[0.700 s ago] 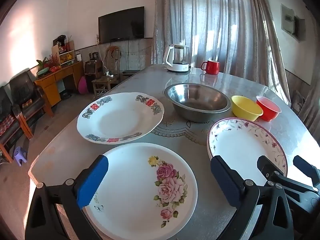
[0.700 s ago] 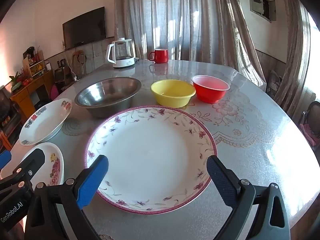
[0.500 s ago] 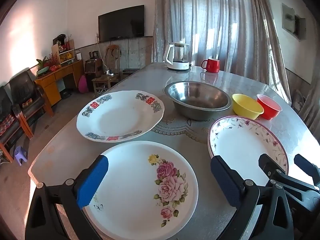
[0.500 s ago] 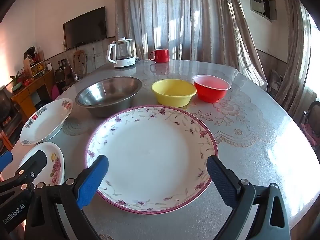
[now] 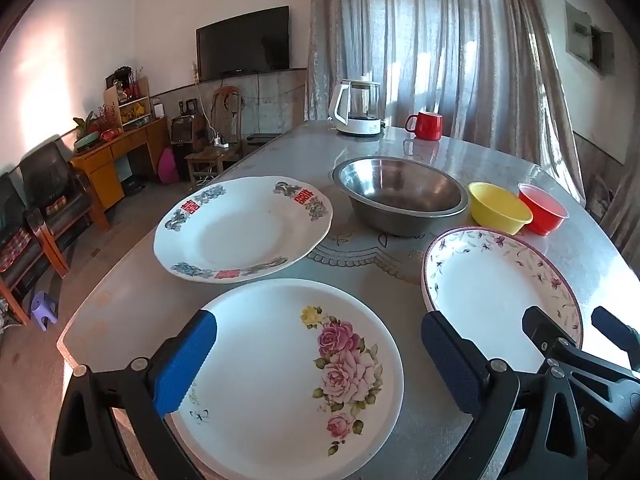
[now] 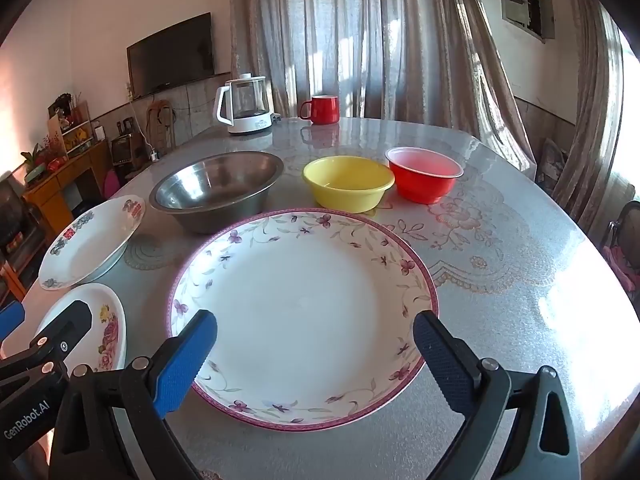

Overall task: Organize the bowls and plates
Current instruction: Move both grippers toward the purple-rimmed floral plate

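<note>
My left gripper (image 5: 318,344) hangs open above a white plate with pink roses (image 5: 288,372). Behind that lies a white plate with blue and red rim marks (image 5: 240,228). My right gripper (image 6: 316,340) is open over the near part of a plate with a purple flower rim (image 6: 304,292), touching nothing. Further back stand a steel bowl (image 6: 218,186), a yellow bowl (image 6: 348,182) and a red bowl (image 6: 424,172). The flower-rim plate (image 5: 496,280) and the right gripper's fingers (image 5: 540,328) also show at the right of the left wrist view.
A white kettle (image 6: 244,106) and a red mug (image 6: 322,109) stand at the far end of the grey patterned table (image 6: 500,280). Curtains hang behind it. Chairs, a wooden cabinet and a wall television are off to the left, beyond the table's edge.
Both views have crept slightly back and up, so the plates sit a little lower in frame. No object has moved and both grippers stay open.
</note>
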`<action>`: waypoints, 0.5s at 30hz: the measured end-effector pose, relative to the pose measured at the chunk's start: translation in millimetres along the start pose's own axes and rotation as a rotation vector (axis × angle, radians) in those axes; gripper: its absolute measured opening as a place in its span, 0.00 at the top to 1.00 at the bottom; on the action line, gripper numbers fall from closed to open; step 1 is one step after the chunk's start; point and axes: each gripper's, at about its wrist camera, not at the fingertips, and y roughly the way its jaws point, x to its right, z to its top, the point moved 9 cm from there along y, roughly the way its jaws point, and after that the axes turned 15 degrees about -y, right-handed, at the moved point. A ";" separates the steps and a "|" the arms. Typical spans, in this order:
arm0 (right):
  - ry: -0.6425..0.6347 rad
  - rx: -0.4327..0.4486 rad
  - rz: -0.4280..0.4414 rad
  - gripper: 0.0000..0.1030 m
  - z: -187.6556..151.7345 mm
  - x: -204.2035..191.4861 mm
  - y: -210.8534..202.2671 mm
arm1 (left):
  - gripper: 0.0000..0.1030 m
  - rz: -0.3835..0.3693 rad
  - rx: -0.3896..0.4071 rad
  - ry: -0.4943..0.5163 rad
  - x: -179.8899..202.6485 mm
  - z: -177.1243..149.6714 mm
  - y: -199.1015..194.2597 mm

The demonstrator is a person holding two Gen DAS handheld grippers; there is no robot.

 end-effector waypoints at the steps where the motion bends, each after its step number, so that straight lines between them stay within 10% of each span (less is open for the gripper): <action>1: 0.001 0.000 0.001 0.03 -0.2 -0.1 0.3 | 0.00 -0.002 -0.002 0.004 0.3 -0.6 0.1; 15: 0.012 0.000 0.004 0.03 -2.4 2.0 -0.5 | 0.00 -0.013 -0.002 0.032 5.8 -4.1 -3.3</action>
